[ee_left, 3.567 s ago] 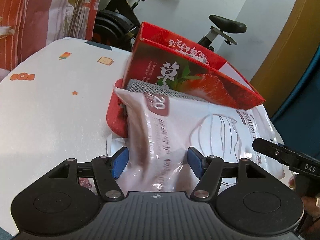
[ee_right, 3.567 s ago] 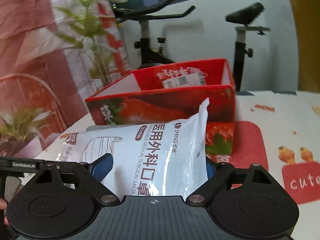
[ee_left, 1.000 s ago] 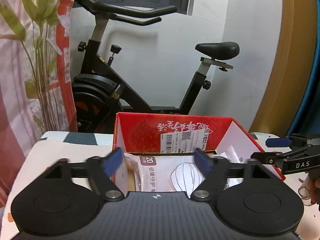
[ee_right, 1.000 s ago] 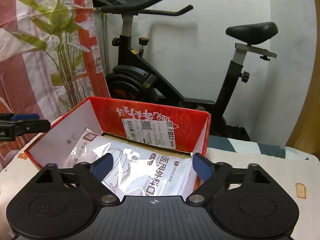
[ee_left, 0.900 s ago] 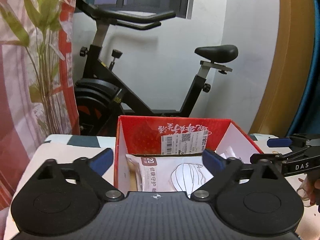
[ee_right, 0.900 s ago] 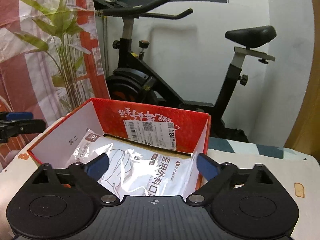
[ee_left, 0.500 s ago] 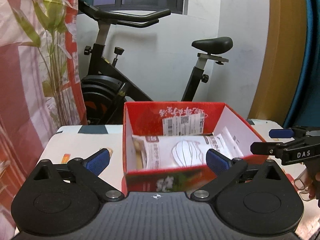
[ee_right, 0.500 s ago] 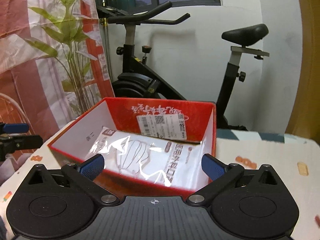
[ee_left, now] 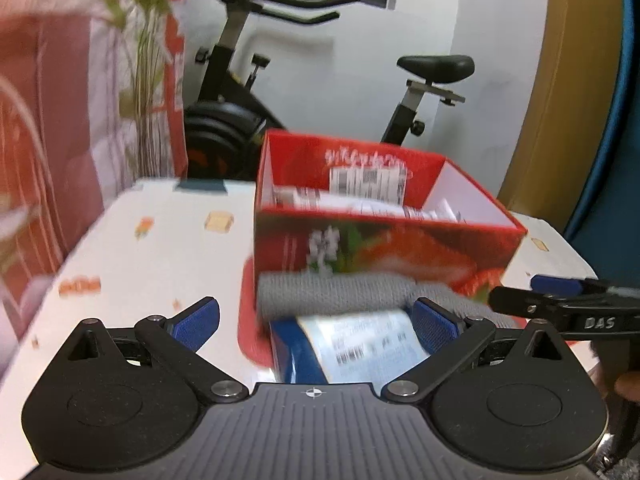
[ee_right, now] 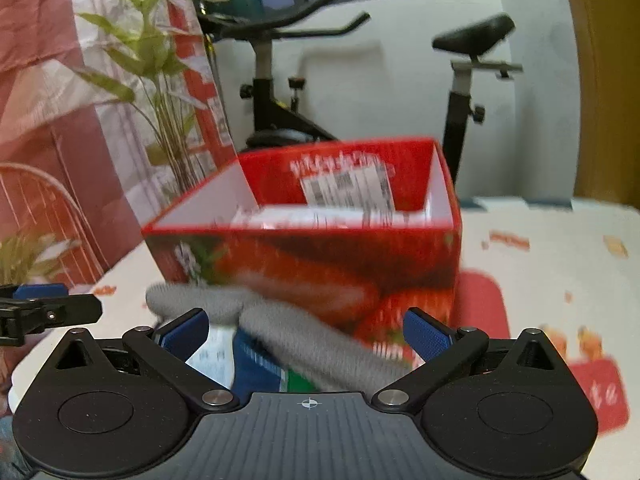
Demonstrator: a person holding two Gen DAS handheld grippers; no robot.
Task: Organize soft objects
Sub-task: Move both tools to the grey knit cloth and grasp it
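A red strawberry-print box [ee_left: 384, 248] stands open on the table; it also shows in the right wrist view [ee_right: 320, 264]. The white mask pack [ee_left: 352, 202] lies inside it, also seen in the right wrist view [ee_right: 320, 216]. A grey knitted cloth [ee_left: 336, 294] lies in front of the box, over a blue-and-white packet [ee_left: 352, 348]; both show in the right wrist view, cloth [ee_right: 304, 344], packet [ee_right: 252, 364]. My left gripper [ee_left: 316, 320] is open and empty above the packet. My right gripper [ee_right: 306, 330] is open and empty above the cloth.
The table [ee_left: 152, 256] has a white printed cover. A red mat [ee_right: 480, 304] lies under the box. An exercise bike [ee_left: 248, 92] stands behind the table, with a plant and a red-patterned curtain [ee_right: 80, 80] at the left.
Both grippers have pulled back and lowered from above the box. The box now stands farther off and the grey cloth and blue packet have come into view between the fingers.
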